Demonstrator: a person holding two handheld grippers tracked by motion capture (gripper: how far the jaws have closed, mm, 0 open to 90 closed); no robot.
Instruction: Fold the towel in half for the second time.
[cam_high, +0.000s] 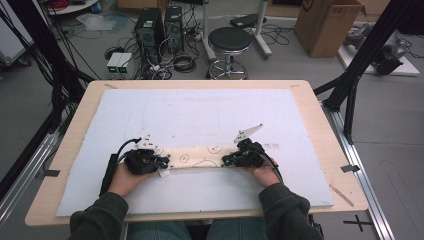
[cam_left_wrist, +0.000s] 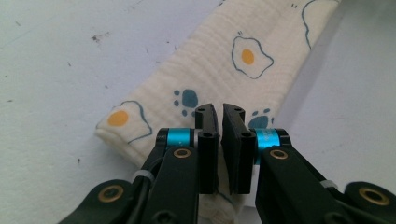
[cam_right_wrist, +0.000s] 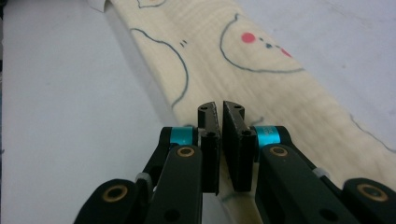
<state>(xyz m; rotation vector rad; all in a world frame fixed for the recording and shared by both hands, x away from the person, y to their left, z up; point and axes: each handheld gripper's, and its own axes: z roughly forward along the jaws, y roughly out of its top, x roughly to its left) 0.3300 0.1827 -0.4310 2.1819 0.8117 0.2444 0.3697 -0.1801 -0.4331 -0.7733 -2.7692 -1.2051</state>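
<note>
A cream cloth (cam_high: 197, 156) printed with fried eggs and paw marks lies folded into a long strip on the white foam board (cam_high: 200, 110). My left gripper (cam_high: 165, 162) sits at the strip's left end and my right gripper (cam_high: 225, 161) at its right end. In the left gripper view the jaws of the left gripper (cam_left_wrist: 220, 109) stand almost together over the cloth (cam_left_wrist: 233, 60), with nothing seen between the pads. In the right gripper view the right gripper (cam_right_wrist: 220, 107) is likewise shut above the cloth (cam_right_wrist: 224, 60), which runs away from it.
The foam board covers most of a wooden table (cam_high: 320, 125). A thin wooden stick (cam_high: 341, 195) lies at the table's right front corner. Beyond the far edge stand a black stool (cam_high: 229, 42), computer towers (cam_high: 160, 27) and a cardboard box (cam_high: 327, 25).
</note>
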